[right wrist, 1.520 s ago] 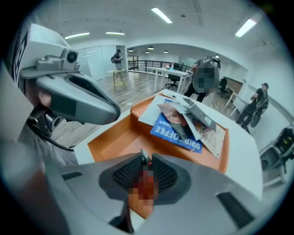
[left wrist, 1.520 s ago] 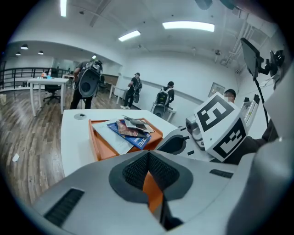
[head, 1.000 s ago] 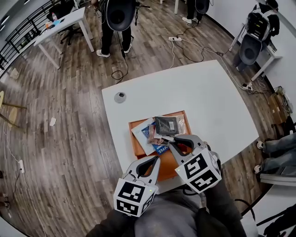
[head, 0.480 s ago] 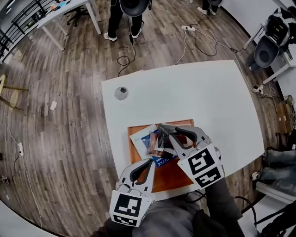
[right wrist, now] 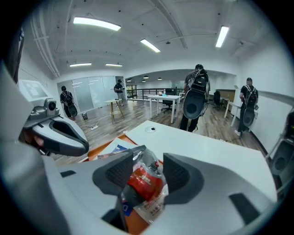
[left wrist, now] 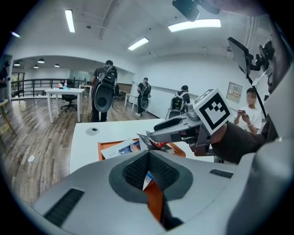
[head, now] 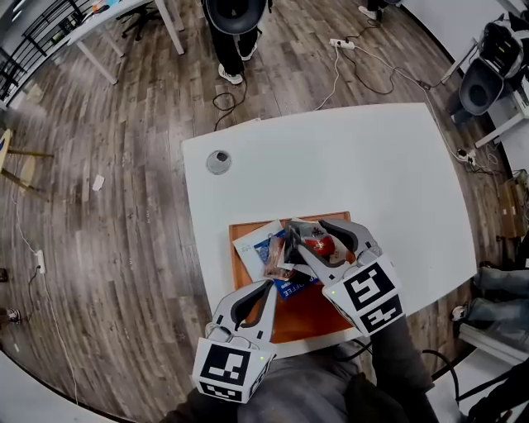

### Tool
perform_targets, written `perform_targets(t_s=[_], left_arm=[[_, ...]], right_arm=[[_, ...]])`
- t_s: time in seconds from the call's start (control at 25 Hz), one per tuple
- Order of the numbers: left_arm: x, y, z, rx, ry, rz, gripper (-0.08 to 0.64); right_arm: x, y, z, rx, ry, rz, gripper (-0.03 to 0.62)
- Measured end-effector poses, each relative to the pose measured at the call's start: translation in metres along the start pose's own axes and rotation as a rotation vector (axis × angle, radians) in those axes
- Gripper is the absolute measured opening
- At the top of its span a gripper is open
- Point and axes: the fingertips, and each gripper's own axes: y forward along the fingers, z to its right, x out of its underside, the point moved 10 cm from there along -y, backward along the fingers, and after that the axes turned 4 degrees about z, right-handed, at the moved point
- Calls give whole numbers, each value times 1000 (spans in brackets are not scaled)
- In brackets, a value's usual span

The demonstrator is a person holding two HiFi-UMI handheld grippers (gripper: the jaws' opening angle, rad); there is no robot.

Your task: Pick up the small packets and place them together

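Note:
Several small packets lie heaped on an orange tray (head: 302, 318): a white one (head: 252, 244), a brownish one (head: 275, 258) and a blue one (head: 289, 287). My right gripper (head: 312, 241) hovers over the heap. Its jaws have just been opening and now stand wide. A clear packet with red contents (right wrist: 144, 183) sits loose between the pads, resting on the pile. My left gripper (head: 254, 299) is over the tray's near left part, its jaws together and empty. In the left gripper view the right gripper (left wrist: 154, 135) reaches in from the right above the packets.
The tray sits near the front edge of a white table (head: 372, 173). A small round grey disc (head: 219, 159) lies at the table's far left. A person (head: 235, 16) stands beyond the table, and cables (head: 364, 66) trail over the wooden floor.
My right gripper moved forward over the heap, and its jaws have spread apart, so the red packet now shows between them. The left gripper shifted slightly and stays closed.

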Motion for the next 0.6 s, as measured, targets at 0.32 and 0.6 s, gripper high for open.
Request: perform_targets(t_s=[0.32, 0.6], left_arm=[[-8, -14, -1, -17, 21, 76, -5], [-13, -28, 10, 17, 72, 133, -5]], right_arm=[[-10, -32, -7, 108, -1, 88, 190], [-1, -67, -45, 139, 49, 186, 190]])
